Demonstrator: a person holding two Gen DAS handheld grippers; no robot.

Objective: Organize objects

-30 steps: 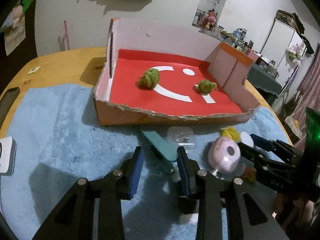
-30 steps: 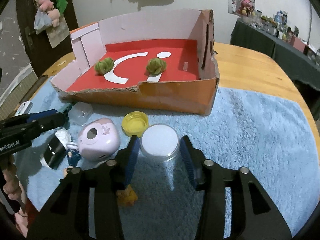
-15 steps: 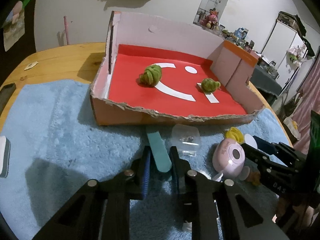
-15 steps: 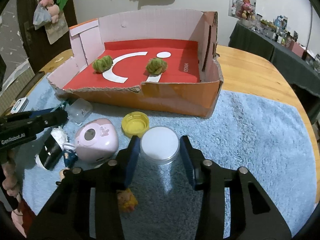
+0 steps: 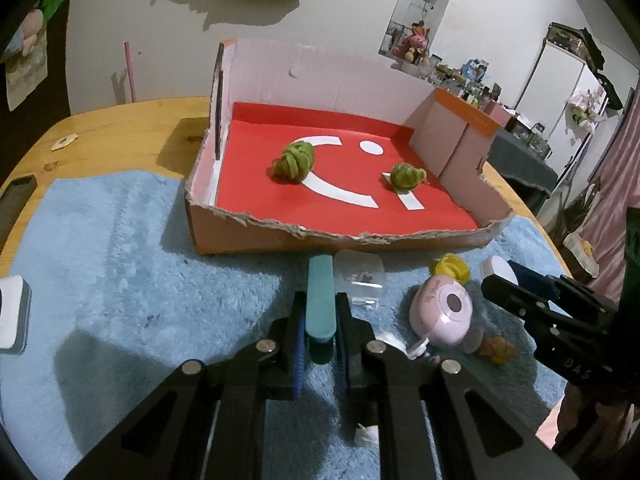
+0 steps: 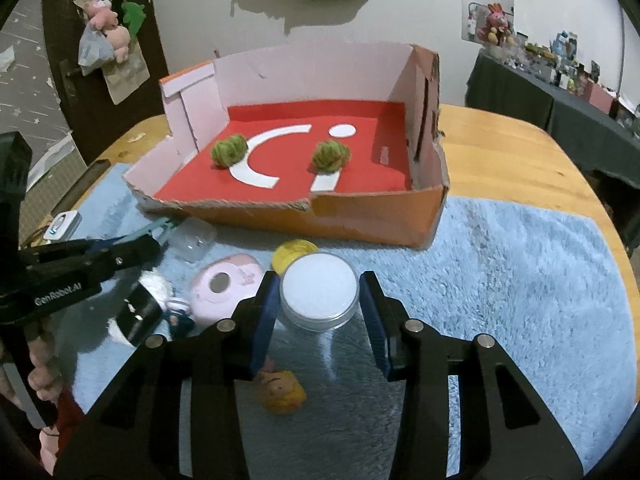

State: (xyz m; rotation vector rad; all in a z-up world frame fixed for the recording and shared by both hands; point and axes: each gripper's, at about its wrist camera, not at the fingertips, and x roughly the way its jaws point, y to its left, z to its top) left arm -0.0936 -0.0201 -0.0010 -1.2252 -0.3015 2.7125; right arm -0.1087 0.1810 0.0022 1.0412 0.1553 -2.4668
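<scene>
My left gripper (image 5: 320,322) is shut on a flat teal stick (image 5: 320,296) and holds it over the blue rug, in front of the cardboard box (image 5: 280,236). The box has a red floor and holds two green yarn balls (image 5: 294,160). My right gripper (image 6: 318,300) stands around a round clear jar with a white lid (image 6: 319,290); the blue pads sit at its sides with slim gaps, so it is open. A pink round gadget (image 5: 442,312) also shows in the right wrist view (image 6: 224,286), next to a yellow cap (image 6: 294,252) and a clear plastic case (image 5: 360,280).
A small blond figure (image 6: 280,394) lies under my right gripper. A black-and-white fluffy item (image 6: 138,314) lies left of the pink gadget. A white device (image 5: 12,314) sits at the rug's left edge. A blue rug (image 6: 520,280) covers the wooden table (image 6: 500,140).
My left gripper has moved forward over the teal stick and shut on it. My right gripper has stayed around the white-lidded jar, with the jaws a little closer to it.
</scene>
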